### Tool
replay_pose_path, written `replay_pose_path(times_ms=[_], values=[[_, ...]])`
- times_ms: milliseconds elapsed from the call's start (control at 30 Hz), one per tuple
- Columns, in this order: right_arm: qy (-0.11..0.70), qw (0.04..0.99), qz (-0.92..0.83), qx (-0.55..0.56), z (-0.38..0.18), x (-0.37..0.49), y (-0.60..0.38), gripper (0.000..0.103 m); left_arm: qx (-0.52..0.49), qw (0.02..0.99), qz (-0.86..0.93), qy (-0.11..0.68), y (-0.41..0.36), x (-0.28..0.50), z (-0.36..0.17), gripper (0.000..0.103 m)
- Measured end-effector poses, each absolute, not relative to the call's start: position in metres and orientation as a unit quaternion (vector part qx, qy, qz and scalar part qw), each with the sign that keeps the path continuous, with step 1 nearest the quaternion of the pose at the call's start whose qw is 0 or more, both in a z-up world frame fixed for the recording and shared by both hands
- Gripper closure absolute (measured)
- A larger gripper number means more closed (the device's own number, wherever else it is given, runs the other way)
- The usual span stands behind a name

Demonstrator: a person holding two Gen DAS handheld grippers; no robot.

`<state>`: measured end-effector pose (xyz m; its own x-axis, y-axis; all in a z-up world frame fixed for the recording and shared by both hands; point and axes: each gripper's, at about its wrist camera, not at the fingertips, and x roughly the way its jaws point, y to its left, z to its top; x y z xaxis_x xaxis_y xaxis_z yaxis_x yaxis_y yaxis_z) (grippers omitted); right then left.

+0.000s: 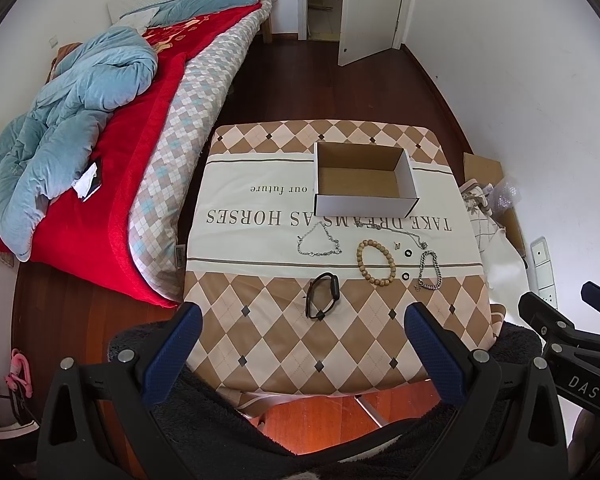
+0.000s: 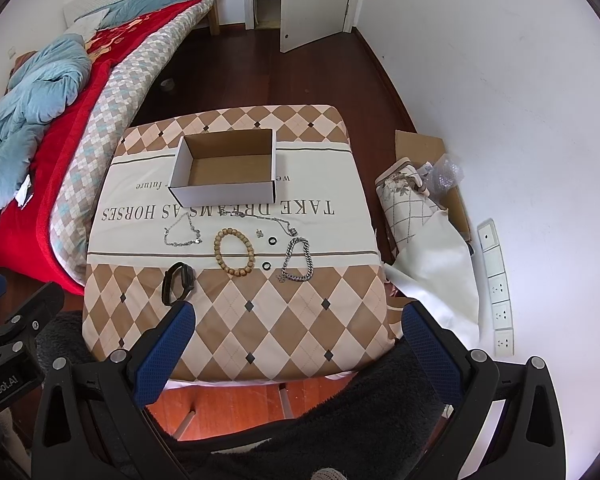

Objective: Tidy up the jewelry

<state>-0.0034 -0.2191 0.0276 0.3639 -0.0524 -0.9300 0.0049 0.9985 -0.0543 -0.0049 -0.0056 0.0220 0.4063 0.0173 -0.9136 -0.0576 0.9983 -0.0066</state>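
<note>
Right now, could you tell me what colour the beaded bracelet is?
Light tan, wood-toned beaded bracelet; clearest in the right wrist view.

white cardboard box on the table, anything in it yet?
Empty. Both wrist views show only bare brown floor inside the open-topped white cardboard box; the jewelry lies on the cloth in front of it.

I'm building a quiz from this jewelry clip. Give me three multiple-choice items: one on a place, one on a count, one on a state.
1. Where does the wooden bead bracelet lie?
A. in the box
B. on the cloth, nearer the camera than the box
C. on the bed

2. How many small black rings lie on the cloth?
A. two
B. four
C. none

3. What state is the cardboard box in?
A. lidded
B. tipped over
C. open, nothing visible inside

Answers: 1 B, it lies nearer than the box; 2 A, one ring nearer than the other; 3 C, bare brown floor shows.
</note>
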Motion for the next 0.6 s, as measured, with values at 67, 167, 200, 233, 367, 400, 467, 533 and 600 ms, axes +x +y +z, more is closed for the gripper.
replay_pose_path(times_ms=[67, 167, 200, 233, 367, 400, 467, 533, 600], values=[[0.564, 0.826, -0.017, -0.021, 0.0269, -0.0029, -0.2192, 0.0, -0.018, 0.839, 0.022, 0.544, -0.0064, -0.0049, 0.0223, 0.0], [0.564, 0.826, -0.017, -0.02, 0.0265, -0.0028, -0.2194, 0.0, -0.018, 0.839, 0.022, 0.544, -0.0074, -0.0043, 0.0234, 0.0], [0.564, 0.826, -0.017, -0.02, 0.0265, -0.0028, -0.2194, 0.0, -0.018, 0.839, 0.022, 0.544, -0.0067, -0.0048, 0.023, 0.0], [0.563, 0.826, -0.017, -0.021, 0.0284, -0.0038, -0.2192, 0.0, -0.018, 0.839, 0.022, 0.544, -0.0066, -0.0049, 0.023, 0.0], [0.563, 0.826, -0.018, -0.021, 0.029, -0.0036, -0.2191, 0.0, -0.019, 0.839, 0.022, 0.544, -0.0067, -0.0046, 0.0236, 0.0], [0.563, 0.826, -0.018, -0.02, 0.0283, -0.0033, -0.2195, 0.0, -0.019, 0.839, 0.022, 0.543, -0.007, -0.0048, 0.0233, 0.0], [0.562, 0.826, -0.017, -0.021, 0.0285, -0.0034, -0.2194, 0.0, -0.019, 0.84, 0.02, 0.542, -0.0078, -0.0044, 0.024, 0.0], [0.563, 0.826, -0.017, -0.019, 0.0286, -0.0035, -0.2197, 0.0, -0.018, 0.842, 0.019, 0.539, -0.0107, -0.0073, 0.0256, 0.0], [0.562, 0.827, -0.017, -0.02, 0.0286, -0.0037, -0.2195, 0.0, -0.018, 0.841, 0.017, 0.54, -0.0127, -0.0065, 0.0262, 0.0]])
